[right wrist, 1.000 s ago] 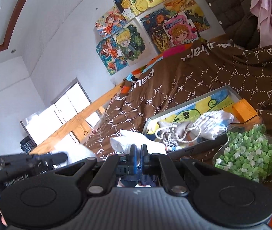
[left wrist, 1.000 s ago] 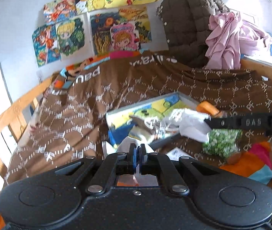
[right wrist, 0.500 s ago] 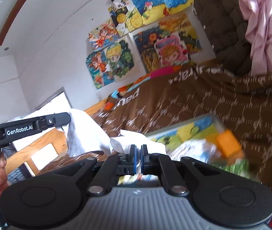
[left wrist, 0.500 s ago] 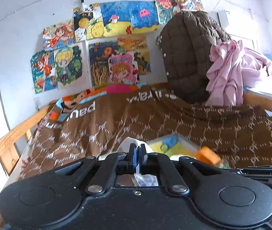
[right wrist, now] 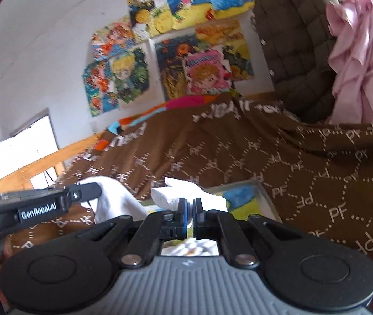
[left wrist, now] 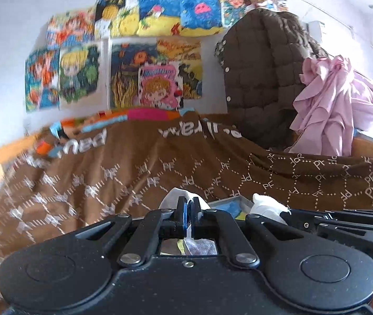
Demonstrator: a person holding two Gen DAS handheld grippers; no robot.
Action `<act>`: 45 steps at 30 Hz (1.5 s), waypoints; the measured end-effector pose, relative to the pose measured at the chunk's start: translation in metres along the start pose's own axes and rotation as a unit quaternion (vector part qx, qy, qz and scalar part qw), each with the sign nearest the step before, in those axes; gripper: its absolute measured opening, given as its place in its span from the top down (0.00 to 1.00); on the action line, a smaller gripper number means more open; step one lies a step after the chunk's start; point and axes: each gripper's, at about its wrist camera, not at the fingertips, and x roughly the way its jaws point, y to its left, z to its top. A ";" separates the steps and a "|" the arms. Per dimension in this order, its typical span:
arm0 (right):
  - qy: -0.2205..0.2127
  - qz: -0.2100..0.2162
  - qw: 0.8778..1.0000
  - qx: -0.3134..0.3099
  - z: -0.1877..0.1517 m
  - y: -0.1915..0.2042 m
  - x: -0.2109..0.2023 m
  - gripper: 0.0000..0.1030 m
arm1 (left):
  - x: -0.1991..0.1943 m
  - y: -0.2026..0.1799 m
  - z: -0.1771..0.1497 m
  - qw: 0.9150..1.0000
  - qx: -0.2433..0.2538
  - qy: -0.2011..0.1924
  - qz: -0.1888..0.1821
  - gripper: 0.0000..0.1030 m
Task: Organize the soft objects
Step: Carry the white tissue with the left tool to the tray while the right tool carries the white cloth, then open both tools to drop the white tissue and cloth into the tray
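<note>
- The left gripper (left wrist: 189,207) stays clamped on a white cloth (left wrist: 172,197), and the right gripper (right wrist: 190,208) on its other end (right wrist: 186,193).
- Both have risen since a second ago: the tray (right wrist: 262,194) now sits low, just beyond the fingertips, its contents mostly hidden.
- The brown bedspread (left wrist: 160,168) fills the view ahead.

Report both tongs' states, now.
Left tongs: shut on white cloth.
Right tongs: shut on the white cloth's other end.
</note>
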 end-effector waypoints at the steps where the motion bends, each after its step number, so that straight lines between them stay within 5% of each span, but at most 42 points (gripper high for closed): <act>1: 0.006 -0.002 1.000 0.005 -0.001 -0.005 0.004 0.96 | 0.008 0.001 -0.004 1.000 -0.007 0.005 -0.001 0.98; 11: 0.046 0.011 0.997 0.054 -0.015 -0.024 0.025 0.96 | 0.050 0.001 -0.043 0.997 -0.048 0.063 0.006 0.98; 27: 0.085 0.022 0.992 0.090 -0.022 -0.035 0.035 0.86 | 0.053 0.007 -0.061 0.990 -0.076 0.122 0.011 0.84; 32: 0.088 0.019 0.992 0.092 -0.022 -0.038 0.035 0.80 | 0.049 0.008 -0.060 0.989 -0.080 0.122 0.013 0.67; 39: 0.090 0.019 0.992 0.091 -0.017 -0.039 0.029 0.55 | 0.037 0.011 -0.056 0.988 -0.093 0.118 0.027 0.34; 45: 0.080 0.012 0.994 0.069 -0.008 -0.034 0.012 0.36 | 0.016 0.015 -0.047 0.986 -0.128 0.102 0.031 0.17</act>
